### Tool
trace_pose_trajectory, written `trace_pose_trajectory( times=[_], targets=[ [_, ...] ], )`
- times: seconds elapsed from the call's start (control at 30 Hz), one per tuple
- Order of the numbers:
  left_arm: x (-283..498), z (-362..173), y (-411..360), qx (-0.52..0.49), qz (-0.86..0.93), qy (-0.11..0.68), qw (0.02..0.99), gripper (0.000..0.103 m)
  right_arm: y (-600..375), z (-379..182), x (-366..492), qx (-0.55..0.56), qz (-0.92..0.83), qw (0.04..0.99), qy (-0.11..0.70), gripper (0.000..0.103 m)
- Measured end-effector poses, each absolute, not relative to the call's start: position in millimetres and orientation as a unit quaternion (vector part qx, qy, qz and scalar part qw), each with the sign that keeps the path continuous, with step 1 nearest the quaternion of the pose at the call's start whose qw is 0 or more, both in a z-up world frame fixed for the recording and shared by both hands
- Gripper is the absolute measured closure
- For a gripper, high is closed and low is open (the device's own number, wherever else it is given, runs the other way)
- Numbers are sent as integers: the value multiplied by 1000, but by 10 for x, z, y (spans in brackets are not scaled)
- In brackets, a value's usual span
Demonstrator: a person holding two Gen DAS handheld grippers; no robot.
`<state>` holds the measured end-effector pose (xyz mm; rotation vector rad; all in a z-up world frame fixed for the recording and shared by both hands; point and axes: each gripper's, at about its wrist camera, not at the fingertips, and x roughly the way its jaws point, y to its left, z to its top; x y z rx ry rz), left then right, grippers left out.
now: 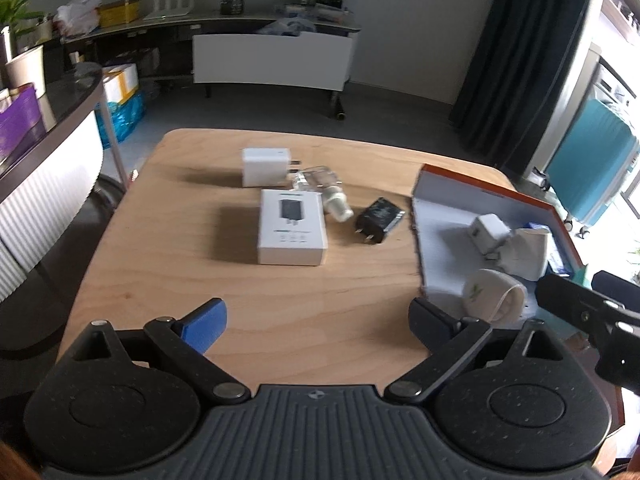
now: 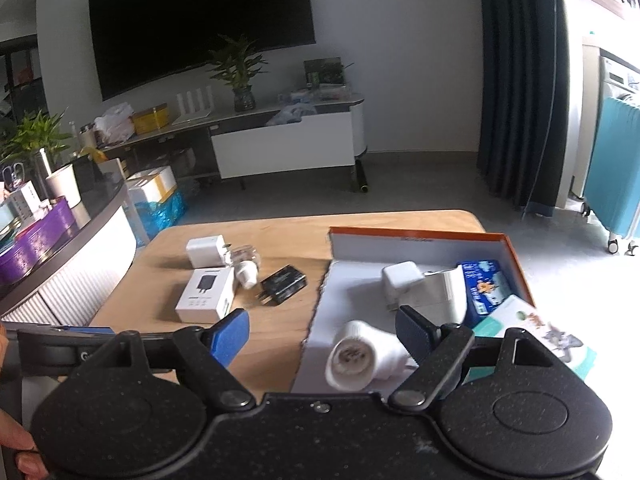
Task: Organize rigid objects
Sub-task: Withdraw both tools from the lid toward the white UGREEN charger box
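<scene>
On the wooden table [image 1: 280, 296] lie a white charger [image 1: 266, 167], a white charger box [image 1: 291, 232], a clear small bottle [image 1: 326, 190] and a black plug adapter [image 1: 380, 220]. An orange-rimmed box [image 1: 472, 188] at the right holds a white charger cube [image 1: 491, 233], a white cup [image 1: 528, 254] and a white roll [image 1: 494, 296]. My left gripper [image 1: 316, 324] is open and empty above the table's near edge. My right gripper [image 2: 320, 338] is open and empty above the box's near left corner [image 2: 316, 320], the white roll [image 2: 356, 356] between its fingers.
A blue packet [image 2: 486, 286] and a cartoon-printed box [image 2: 540, 332] sit at the orange box's right side. A curved counter [image 1: 44, 160] stands left of the table. A sideboard, plants and a teal suitcase [image 1: 592, 168] stand beyond.
</scene>
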<state>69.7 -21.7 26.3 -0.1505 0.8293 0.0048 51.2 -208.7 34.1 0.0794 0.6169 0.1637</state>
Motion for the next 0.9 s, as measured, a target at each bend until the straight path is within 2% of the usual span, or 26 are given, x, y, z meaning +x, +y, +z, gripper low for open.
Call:
trace_pose_trajectory(
  times=[0.9],
  targets=[
    [709,254,56,-88,25,401,911,3,-1789,267,567,22,110,941,318,5]
  ],
)
